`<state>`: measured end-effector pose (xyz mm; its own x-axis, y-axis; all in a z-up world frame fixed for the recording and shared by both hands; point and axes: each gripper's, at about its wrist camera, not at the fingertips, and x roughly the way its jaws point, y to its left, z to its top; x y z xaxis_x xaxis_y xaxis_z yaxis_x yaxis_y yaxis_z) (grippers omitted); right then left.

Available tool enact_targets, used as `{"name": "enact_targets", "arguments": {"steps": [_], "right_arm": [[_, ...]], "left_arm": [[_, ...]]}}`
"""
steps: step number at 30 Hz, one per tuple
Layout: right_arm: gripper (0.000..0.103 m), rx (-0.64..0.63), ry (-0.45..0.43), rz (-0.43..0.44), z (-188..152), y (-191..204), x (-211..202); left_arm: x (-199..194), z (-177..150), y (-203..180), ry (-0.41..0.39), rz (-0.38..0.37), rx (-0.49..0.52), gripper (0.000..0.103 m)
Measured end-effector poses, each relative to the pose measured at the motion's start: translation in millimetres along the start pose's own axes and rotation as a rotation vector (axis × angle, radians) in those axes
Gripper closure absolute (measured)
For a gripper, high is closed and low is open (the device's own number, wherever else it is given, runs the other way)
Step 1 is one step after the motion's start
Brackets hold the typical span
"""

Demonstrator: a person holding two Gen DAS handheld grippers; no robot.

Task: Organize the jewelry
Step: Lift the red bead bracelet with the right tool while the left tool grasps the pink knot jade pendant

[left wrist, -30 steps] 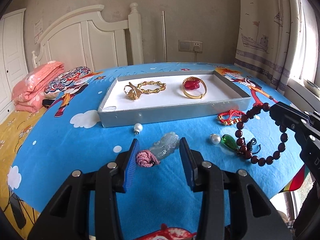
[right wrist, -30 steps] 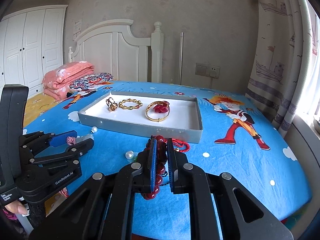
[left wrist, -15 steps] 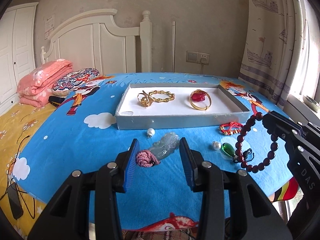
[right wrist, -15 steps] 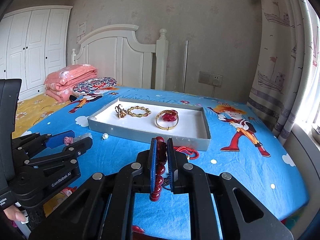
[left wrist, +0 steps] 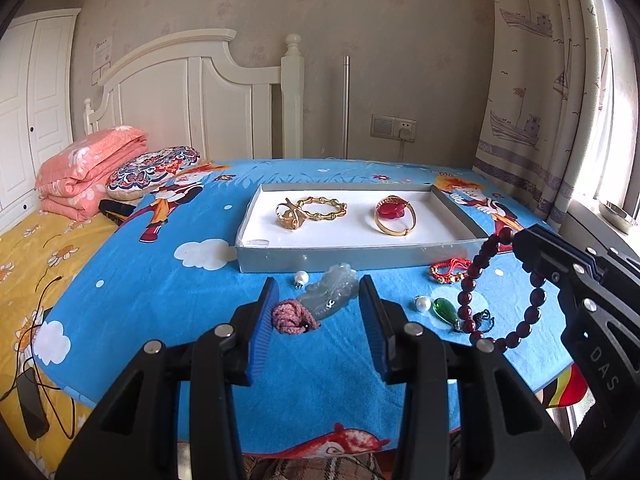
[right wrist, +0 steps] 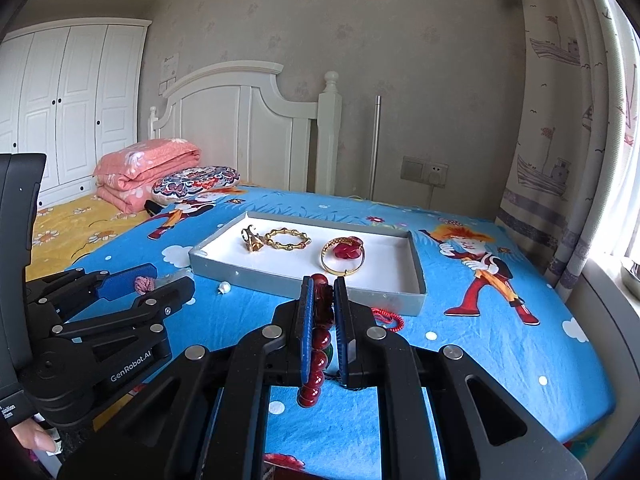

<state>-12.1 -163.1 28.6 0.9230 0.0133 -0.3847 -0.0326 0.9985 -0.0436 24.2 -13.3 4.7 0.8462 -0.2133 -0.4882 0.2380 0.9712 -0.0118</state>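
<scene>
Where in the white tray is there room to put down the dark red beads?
The tray is bare at its right end, beyond the gold bangle with the red stone, and along the near wall. Its left half is crowded: a gold ring touches the gold link bracelet. The dark red beads hang from the right hand-held gripper.

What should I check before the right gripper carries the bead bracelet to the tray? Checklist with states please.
1. Right gripper shut on the dark red bead bracelet: ok, beads are pinched between the pads.
2. Bracelet clear of the bed: ok, the loop hangs free in the left wrist view.
3. Bracelet's dark tassel free of the green pendant: cannot tell, they overlap.
4. Open space in the tray: ok, white floor is bare right of the gold bangle.
5. Left gripper out of the path: ok, it holds the jade pendant off to one side.
</scene>
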Motion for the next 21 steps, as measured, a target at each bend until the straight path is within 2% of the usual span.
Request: {"name": "enact_targets", "arguments": {"steps": [11, 21], "right_arm": [[0.092, 0.022, 0.023, -0.007, 3.3, -5.3, 15.6], [0.092, 0.018, -0.004, -0.018, 48.2, -10.7, 53.6]], "left_arm": [[5.4, 10.1, 0.8, -0.011, 0.024, -0.003, 0.063], [43.1, 54.5, 7.1, -0.013, 0.061, 0.023, 0.063]]}}
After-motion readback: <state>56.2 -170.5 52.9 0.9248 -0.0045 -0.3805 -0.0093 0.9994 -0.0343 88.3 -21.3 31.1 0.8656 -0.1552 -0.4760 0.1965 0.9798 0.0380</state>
